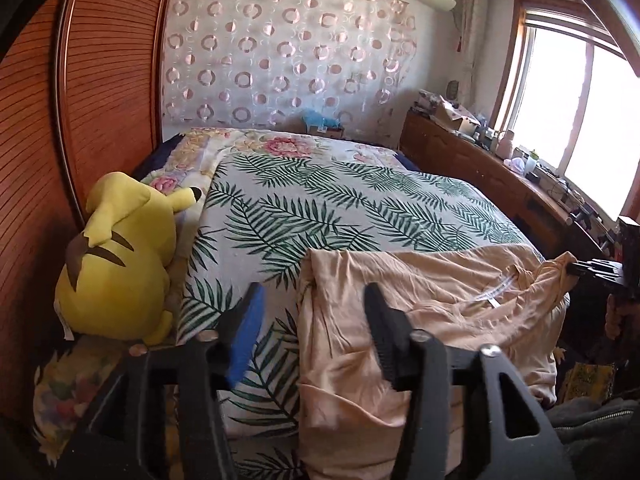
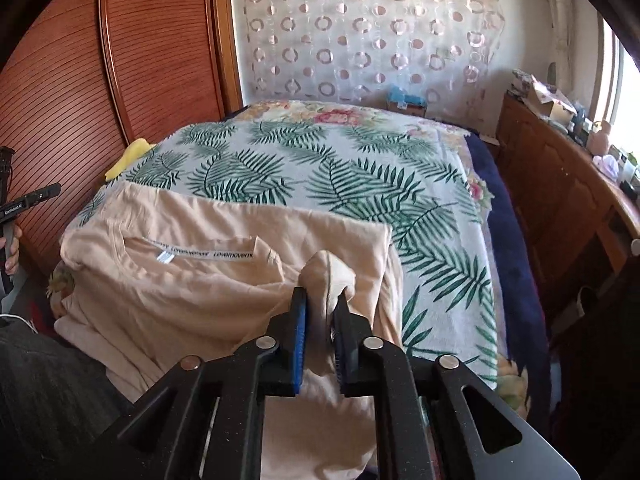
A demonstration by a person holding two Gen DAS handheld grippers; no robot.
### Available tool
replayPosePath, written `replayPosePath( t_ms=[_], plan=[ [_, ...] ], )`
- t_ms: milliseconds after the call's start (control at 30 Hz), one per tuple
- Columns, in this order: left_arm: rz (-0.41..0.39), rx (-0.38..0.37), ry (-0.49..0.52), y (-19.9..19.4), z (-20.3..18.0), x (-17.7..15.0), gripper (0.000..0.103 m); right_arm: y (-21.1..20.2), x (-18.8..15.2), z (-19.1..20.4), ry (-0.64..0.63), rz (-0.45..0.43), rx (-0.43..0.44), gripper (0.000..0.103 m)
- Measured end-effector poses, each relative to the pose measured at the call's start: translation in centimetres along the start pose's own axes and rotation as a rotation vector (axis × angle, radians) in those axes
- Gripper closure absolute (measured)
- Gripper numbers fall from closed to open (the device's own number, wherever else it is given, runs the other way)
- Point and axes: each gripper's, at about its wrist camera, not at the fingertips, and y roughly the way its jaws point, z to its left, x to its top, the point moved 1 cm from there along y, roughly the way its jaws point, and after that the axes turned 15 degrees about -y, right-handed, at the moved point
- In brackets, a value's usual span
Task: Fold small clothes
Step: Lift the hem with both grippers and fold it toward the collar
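Bedding with a green fern print [image 1: 320,208] covers most of the bed in both views, and a flowered quilt [image 1: 280,146] is seen beyond it toward the top of the frame. A wall hanging patterned with pink rings [image 1: 288,52] fills the upper middle, a ribbed wooden wardrobe [image 1: 112,64] the left side, and a cluttered wooden dresser [image 1: 480,168] runs under the bright window [image 1: 572,120] at the right. A yellow plush toy [image 1: 116,264] is propped at the left edge of the bed. The peach shirt [image 2: 192,288] is spread at the near edge of the bedding, its neck label showing. In the right wrist view a fold of the shirt is pinched by the right gripper [image 2: 320,312], its jaws narrow. The left gripper [image 1: 312,308] is held wide apart over the shirt's left edge, nothing pressed between its fingers.
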Motion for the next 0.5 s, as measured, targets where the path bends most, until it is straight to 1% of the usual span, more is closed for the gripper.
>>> replayPosePath(
  t_ms=[33,100,167,200,233,300,367,500],
  plan=[
    [-0.005,0.004,0.006,0.1,-0.1,0.3,0.038,-0.4,0.1,0.0,-0.003,-0.007,-0.003,0.088],
    [-0.016,0.016,0.017,0.5,-0.2,0.9,0.037,-0.6,0.0,-0.2,-0.014,-0.013,-0.016,0.081],
    [-0.015,0.015,0.03,1.0,-0.5,1.3,0.037,-0.7,0.1,-0.5,-0.022,-0.018,-0.036,0.064],
    [-0.016,0.019,0.038,1.3,-0.7,1.6,0.037,-0.7,0.1,-0.8,-0.021,-0.019,-0.042,0.061],
    [-0.016,0.024,0.047,1.8,-0.9,1.9,0.037,-0.6,0.2,-1.1,-0.017,-0.016,-0.05,0.058],
    [-0.011,0.021,0.066,2.7,-1.2,2.4,0.037,-0.2,0.3,-1.5,-0.011,-0.009,-0.061,0.056],
    [0.003,0.02,0.083,4.0,-1.5,2.9,0.037,0.7,0.5,-1.9,-0.014,-0.002,-0.065,0.051],
    [0.045,0.017,0.116,6.9,-1.9,3.6,0.037,3.9,1.2,-2.8,-0.002,0.019,-0.037,0.045]
  ],
)
